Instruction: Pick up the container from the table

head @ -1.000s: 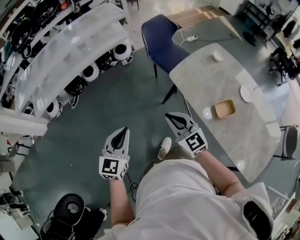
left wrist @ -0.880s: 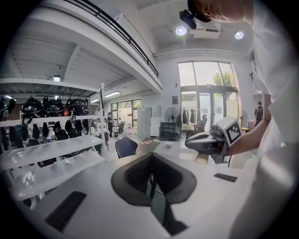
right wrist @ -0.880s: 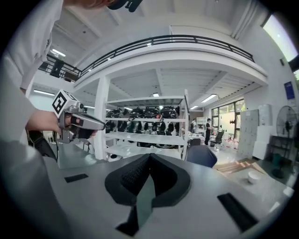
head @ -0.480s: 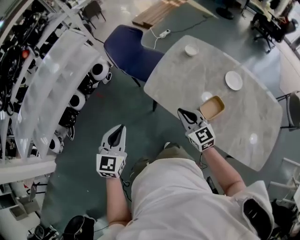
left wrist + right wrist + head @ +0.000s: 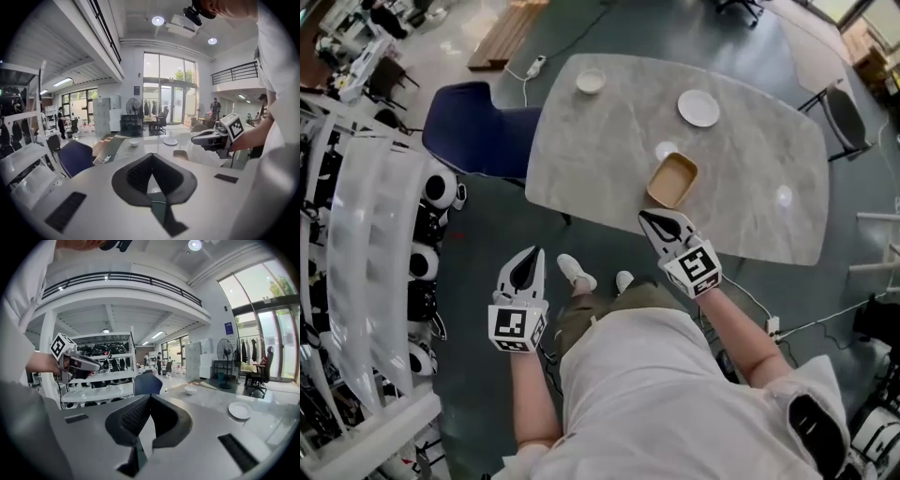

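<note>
The container [image 5: 672, 180] is a shallow tan tray that lies on the marble table [image 5: 609, 178], close to its near edge. In the left gripper view the container [image 5: 180, 154] shows small beyond the jaws. My right gripper [image 5: 650, 218] points at the table edge just short of the container, its tips together and nothing between them. My left gripper [image 5: 529, 256] hovers over the floor to the left of the table, also shut and empty. Each gripper's camera sees the other: the right gripper [image 5: 211, 138] and the left gripper [image 5: 82, 363].
A white plate [image 5: 698, 107], a small bowl [image 5: 590, 82] and two small white discs [image 5: 666, 150] sit on the table. A blue chair [image 5: 478, 141] stands at its left end. White shelves [image 5: 366, 244] with gear line the left. Cables cross the floor.
The table has swung from the right of the view to straight ahead. Both grippers have travelled with the person toward it, and the right one has come up to the near edge by the container.
</note>
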The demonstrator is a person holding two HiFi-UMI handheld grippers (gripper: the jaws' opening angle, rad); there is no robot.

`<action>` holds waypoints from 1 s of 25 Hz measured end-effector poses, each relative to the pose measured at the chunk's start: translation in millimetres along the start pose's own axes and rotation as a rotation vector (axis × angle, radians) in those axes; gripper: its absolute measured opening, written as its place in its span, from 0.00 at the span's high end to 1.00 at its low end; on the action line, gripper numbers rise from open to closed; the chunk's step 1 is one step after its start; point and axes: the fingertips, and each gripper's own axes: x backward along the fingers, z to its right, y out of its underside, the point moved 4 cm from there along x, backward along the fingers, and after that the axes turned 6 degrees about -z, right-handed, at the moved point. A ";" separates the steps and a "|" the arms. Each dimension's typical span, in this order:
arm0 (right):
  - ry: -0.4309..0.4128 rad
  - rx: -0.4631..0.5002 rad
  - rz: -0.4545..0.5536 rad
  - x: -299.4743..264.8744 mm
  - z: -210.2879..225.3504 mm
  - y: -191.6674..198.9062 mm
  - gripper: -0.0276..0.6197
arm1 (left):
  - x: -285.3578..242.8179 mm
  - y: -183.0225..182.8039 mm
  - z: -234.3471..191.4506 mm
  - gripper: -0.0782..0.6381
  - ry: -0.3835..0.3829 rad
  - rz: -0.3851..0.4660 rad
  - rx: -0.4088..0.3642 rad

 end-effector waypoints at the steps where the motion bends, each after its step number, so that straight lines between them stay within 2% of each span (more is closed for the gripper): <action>1: 0.022 -0.014 -0.009 3.9 2.1 2.1 0.94 | -8.8 -0.6 0.7 0.89 0.032 -0.004 -0.004; 12: 0.317 -0.164 -0.060 22.3 32.1 14.7 0.94 | -107.9 -20.5 -9.0 0.89 0.362 -0.053 -0.046; 18: 0.467 -0.251 -0.069 29.6 40.5 19.0 0.94 | -164.0 -35.5 -7.0 0.89 0.513 -0.084 -0.054; 25: 0.684 -0.347 -0.074 54.3 31.6 31.6 0.94 | -210.9 -45.6 27.1 0.89 0.739 -0.113 -0.217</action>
